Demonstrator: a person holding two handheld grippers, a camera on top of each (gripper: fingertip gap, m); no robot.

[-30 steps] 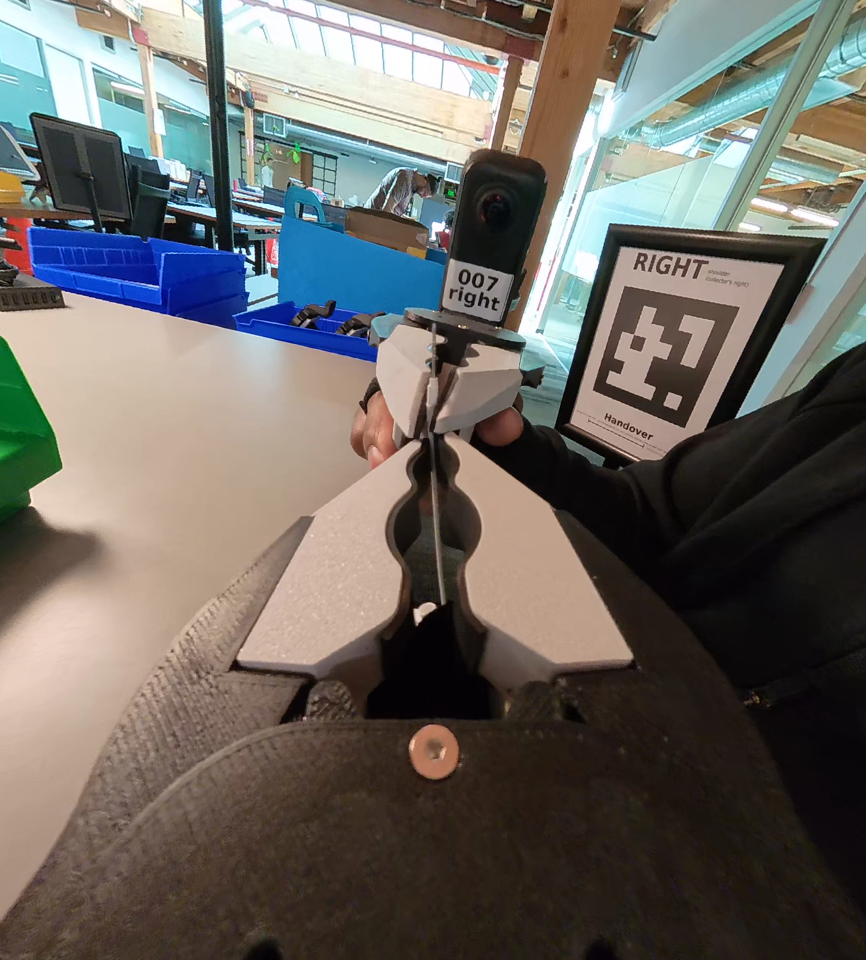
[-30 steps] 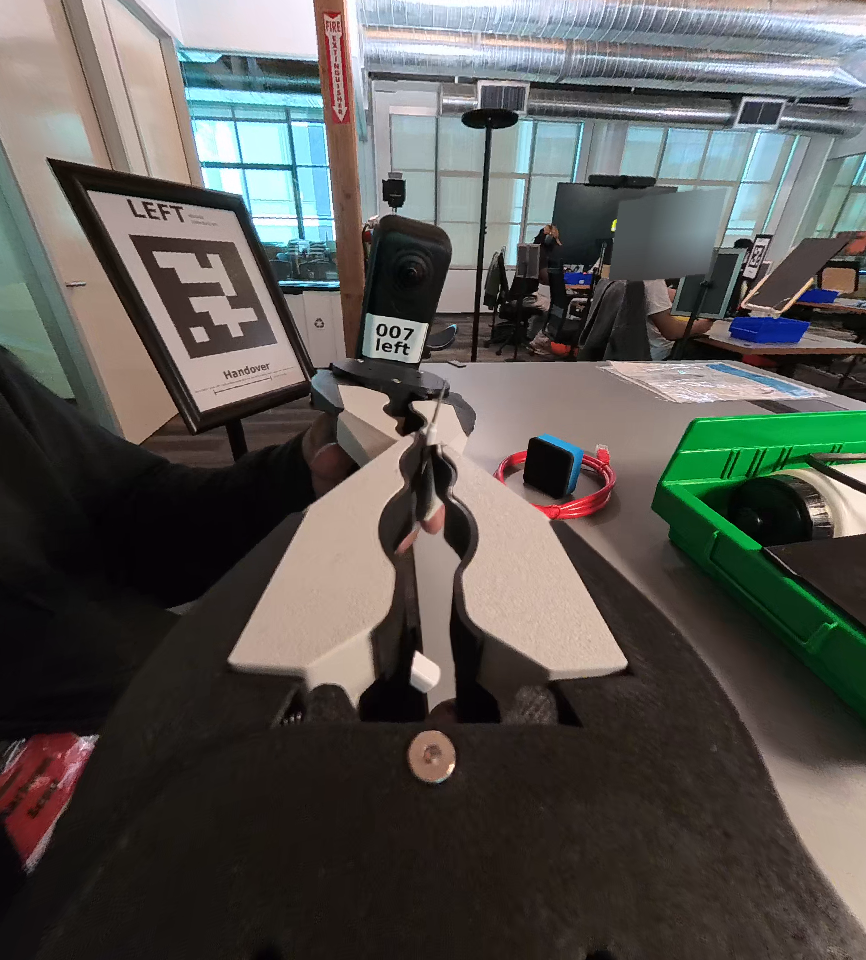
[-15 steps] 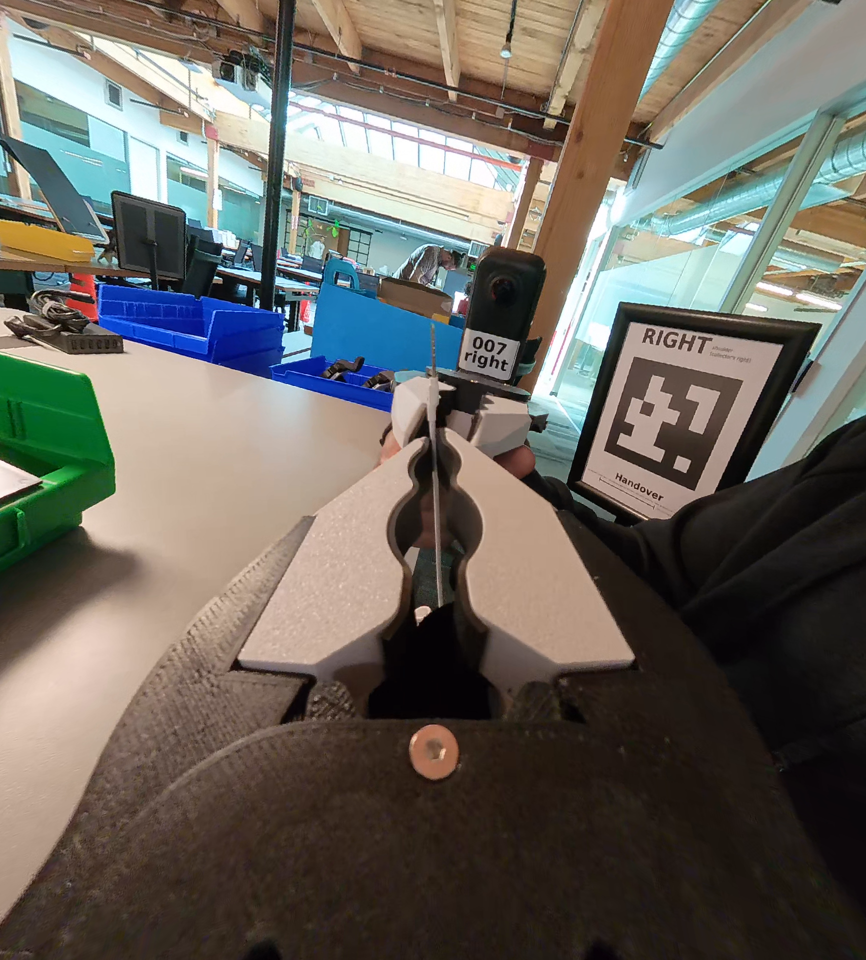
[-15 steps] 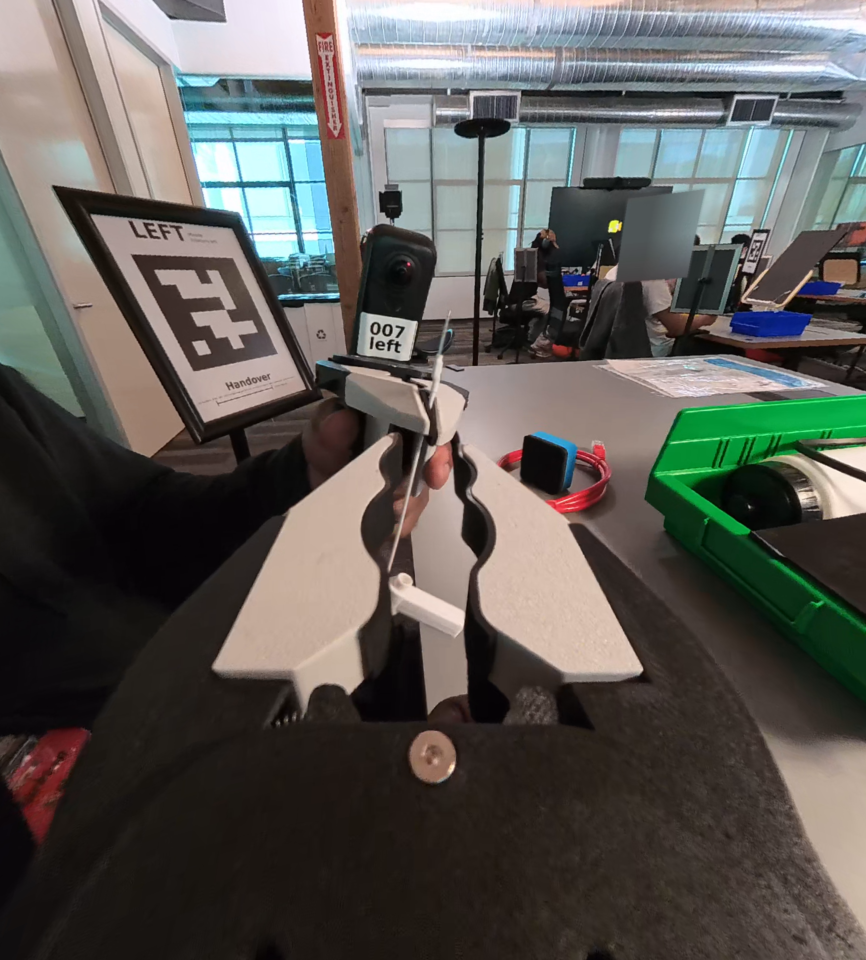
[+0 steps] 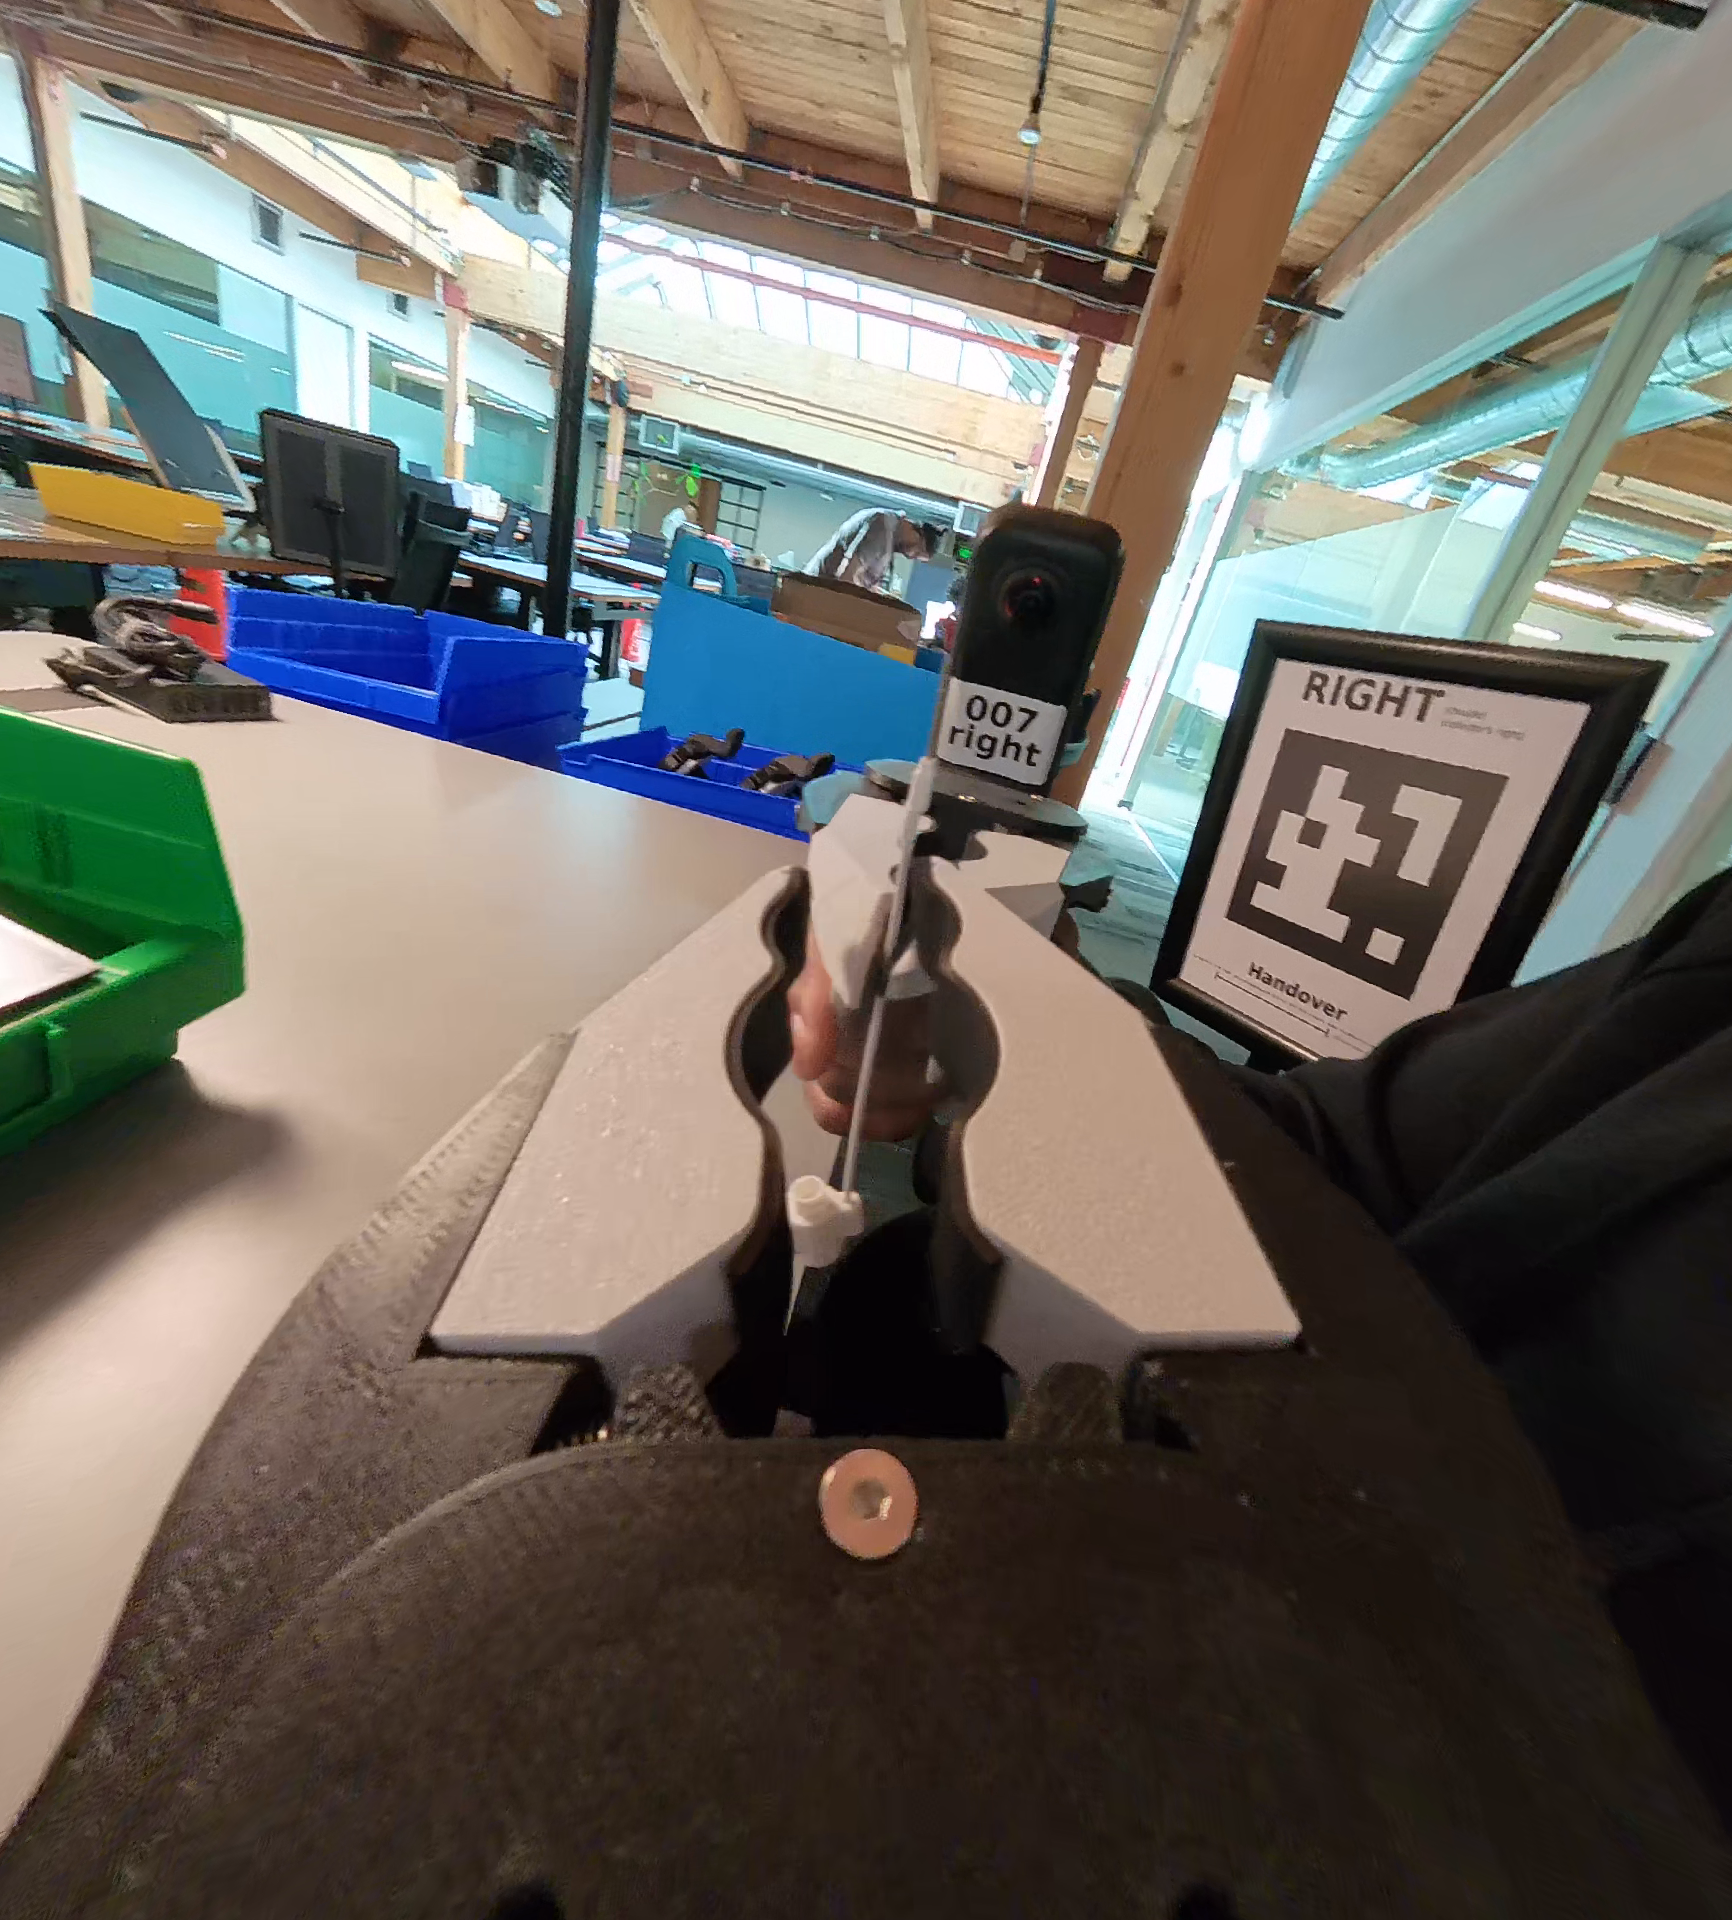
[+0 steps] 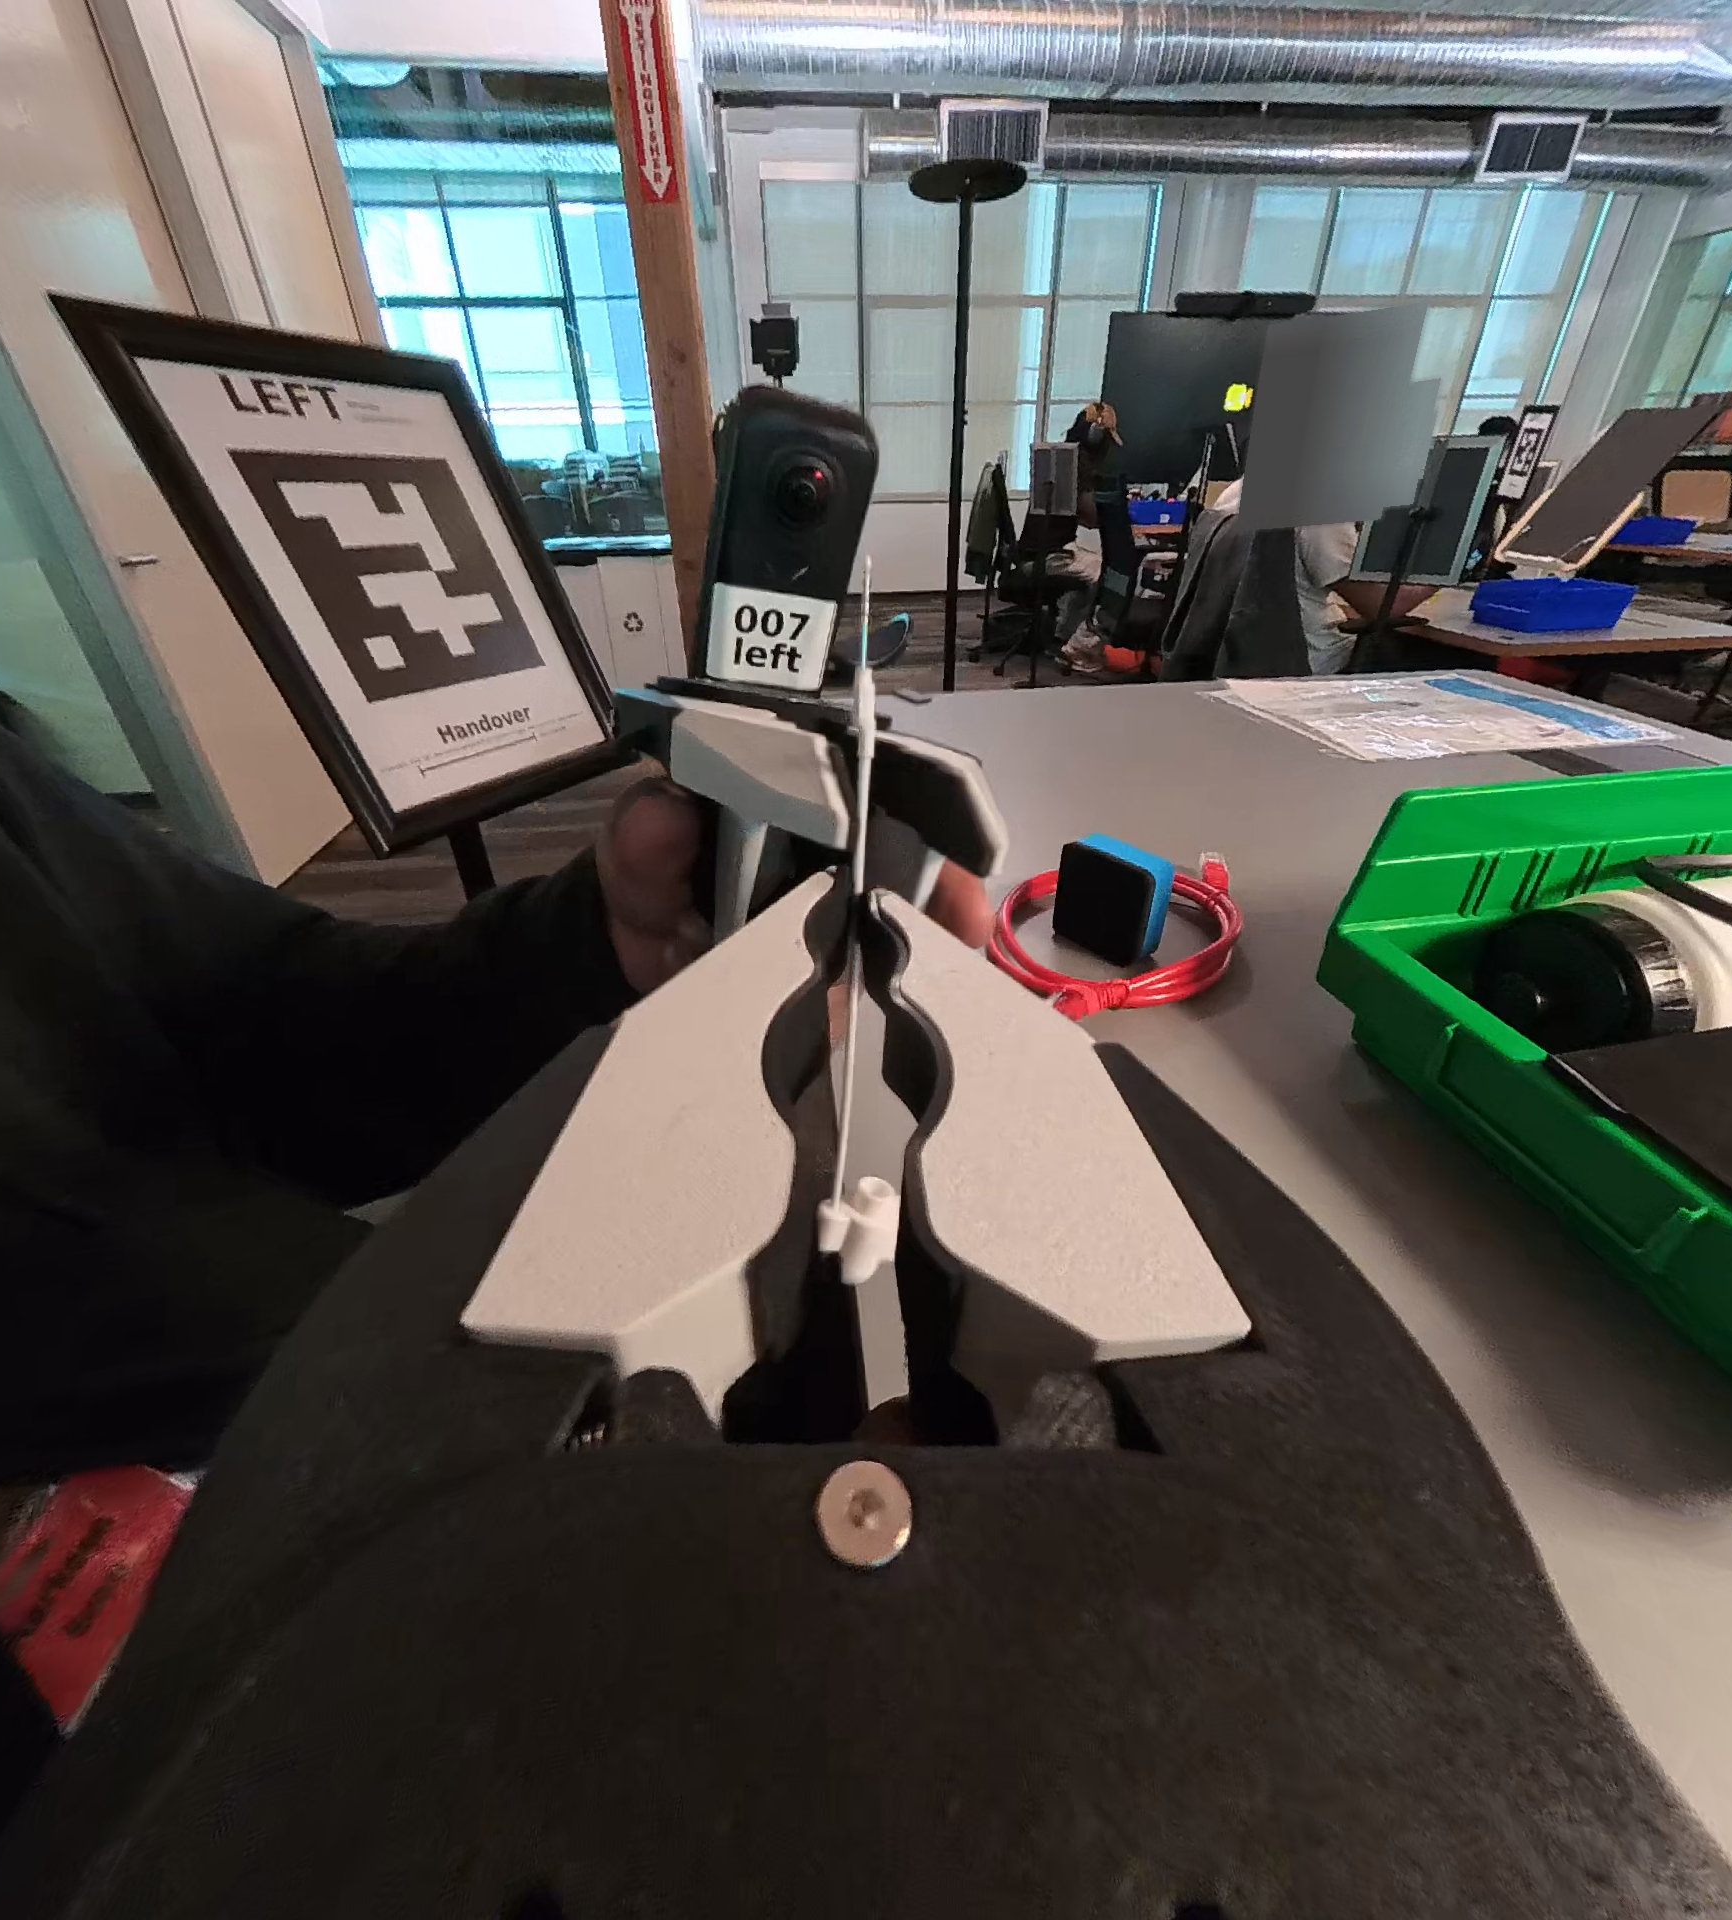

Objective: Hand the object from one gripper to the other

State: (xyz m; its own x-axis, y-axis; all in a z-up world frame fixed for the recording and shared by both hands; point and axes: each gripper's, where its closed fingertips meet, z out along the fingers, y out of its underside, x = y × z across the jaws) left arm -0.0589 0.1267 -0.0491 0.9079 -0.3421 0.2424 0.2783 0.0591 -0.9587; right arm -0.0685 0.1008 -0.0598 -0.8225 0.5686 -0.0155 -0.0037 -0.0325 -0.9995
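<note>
Now that my left tongs (image 5: 872, 896) stand wide apart in the left wrist view, nothing of theirs touches the white cable tie (image 5: 867, 1060). It hangs roughly upright in the gap with its head low, near the base of the fingers. Farther off, the right tongs (image 5: 891, 971) are pinched narrow on its strap, so I judge the handover to the right side as made. What remains is to draw the two apart without snagging the head. Half a second ago this same view had my left fingers clamped on the strap.

From the right wrist view, the near fingertips meet on the strap, with the head hanging below them between the fingers and the thin tail rising past the far tongs, which gape. Half a second ago these near fingers stood apart and the far pair carried the tie. It is held in the air, clear of the worktop (image 6: 1257, 790).
</note>
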